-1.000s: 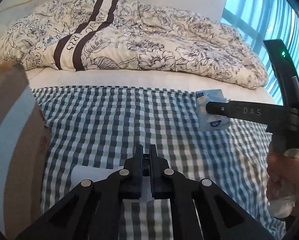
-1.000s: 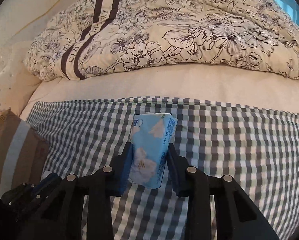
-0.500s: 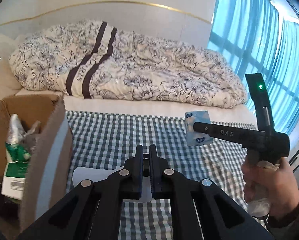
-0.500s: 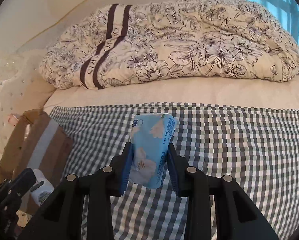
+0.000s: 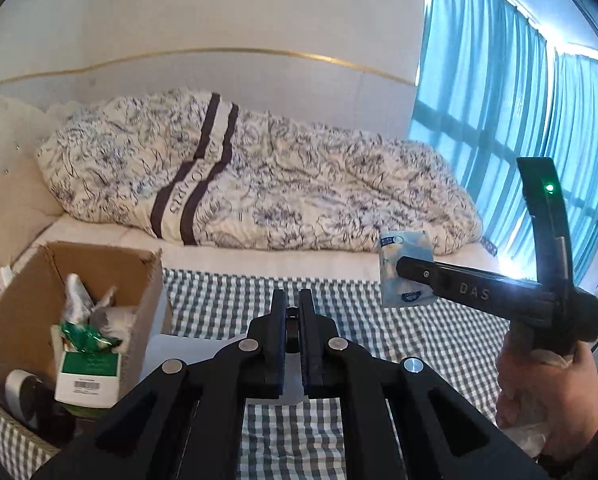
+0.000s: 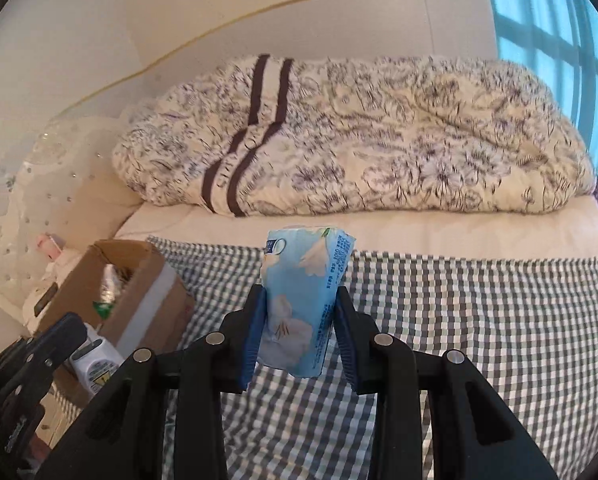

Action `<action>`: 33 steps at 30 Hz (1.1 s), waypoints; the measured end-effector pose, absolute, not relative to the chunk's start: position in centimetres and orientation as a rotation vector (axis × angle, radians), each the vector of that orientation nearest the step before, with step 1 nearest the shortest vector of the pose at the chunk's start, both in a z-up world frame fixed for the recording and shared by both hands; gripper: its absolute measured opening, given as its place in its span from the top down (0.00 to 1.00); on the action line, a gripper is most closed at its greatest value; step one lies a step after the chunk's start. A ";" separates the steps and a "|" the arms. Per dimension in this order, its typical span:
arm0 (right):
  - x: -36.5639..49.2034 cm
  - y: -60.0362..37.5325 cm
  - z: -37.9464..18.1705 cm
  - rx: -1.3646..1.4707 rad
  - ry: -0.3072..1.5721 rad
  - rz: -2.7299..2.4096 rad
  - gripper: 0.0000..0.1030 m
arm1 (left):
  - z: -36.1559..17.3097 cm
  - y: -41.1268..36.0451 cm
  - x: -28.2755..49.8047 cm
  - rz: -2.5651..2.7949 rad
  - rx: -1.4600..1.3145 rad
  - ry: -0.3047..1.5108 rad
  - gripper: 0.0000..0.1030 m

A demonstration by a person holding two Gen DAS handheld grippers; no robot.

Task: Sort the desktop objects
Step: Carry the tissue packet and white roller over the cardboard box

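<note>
My right gripper (image 6: 299, 296) is shut on a light blue tissue pack (image 6: 303, 280) with white flowers, held upright in the air above the checked cloth (image 6: 479, 320). The left wrist view shows the same tissue pack (image 5: 403, 248) at the tip of the right gripper (image 5: 405, 280), with a hand (image 5: 547, 392) on its handle. My left gripper (image 5: 292, 296) has its fingers almost together on a white flat item (image 5: 187, 348) that sticks out to the left. An open cardboard box (image 5: 79, 280) stands left of it, with several packets inside.
A flowered duvet (image 5: 279, 192) lies bunched on the bed beyond the cloth. Blue curtains (image 5: 499, 120) hang at the right. In the right wrist view the cardboard box (image 6: 139, 292) stands at the cloth's left edge, with the left gripper (image 6: 59, 336) near it.
Both grippers have risen well above the cloth. The cardboard box has come into view at the left. Both grips are unchanged.
</note>
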State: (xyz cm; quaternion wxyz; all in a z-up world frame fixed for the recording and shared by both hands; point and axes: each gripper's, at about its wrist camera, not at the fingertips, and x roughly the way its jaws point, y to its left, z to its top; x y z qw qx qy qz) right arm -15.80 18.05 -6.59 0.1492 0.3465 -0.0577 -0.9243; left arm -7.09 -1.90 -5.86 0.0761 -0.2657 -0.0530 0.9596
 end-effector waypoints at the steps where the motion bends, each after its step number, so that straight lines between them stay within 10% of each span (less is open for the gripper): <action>1: -15.4 17.9 -6.1 0.982 -0.162 -2.660 0.67 | -5.4 -1.9 -6.7 2.882 -0.781 -0.155 0.95; 33: -7.9 8.1 2.9 0.715 -0.046 -2.568 0.67 | 2.9 -10.7 0.7 3.079 -0.554 -0.193 0.95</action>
